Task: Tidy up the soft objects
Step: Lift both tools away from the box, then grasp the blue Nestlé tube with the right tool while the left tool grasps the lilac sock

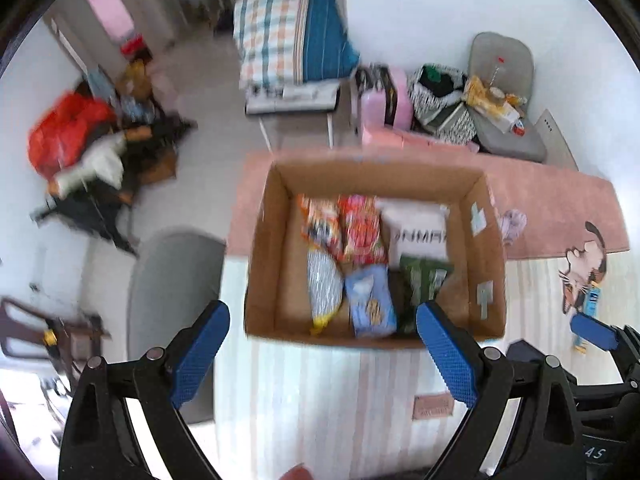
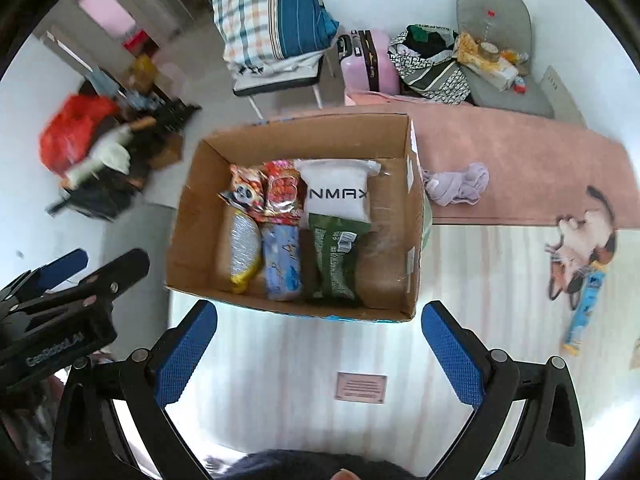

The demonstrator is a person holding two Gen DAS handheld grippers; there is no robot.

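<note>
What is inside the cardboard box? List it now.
In the cardboard box: a white pouch, a green packet, a blue packet, a silver-yellow bag and two red-orange snack bags. Anything beneath them is covered.

A brown corrugated-cardboard box [image 2: 200, 216] with matt, slightly fibrous walls is seen, its inner faces patched with strips of pale tape. Glossy, crinkled plastic-film snack packets [image 2: 282, 196] are contained in it, beside a smooth white plastic pouch printed in black [image 2: 338, 192] and a shiny dark-green foil bag [image 2: 334, 260]. A crumpled lilac cloth [image 2: 460, 184] is laid on a matt, fuzzy pink mat [image 2: 520, 160]. The striped bed cover [image 2: 300, 360] appears as smooth woven fabric. The blue finger pads [image 1: 200, 352] are shown with a finely knurled rubbery texture, set on matt black plastic arms with metal rivets.
</note>
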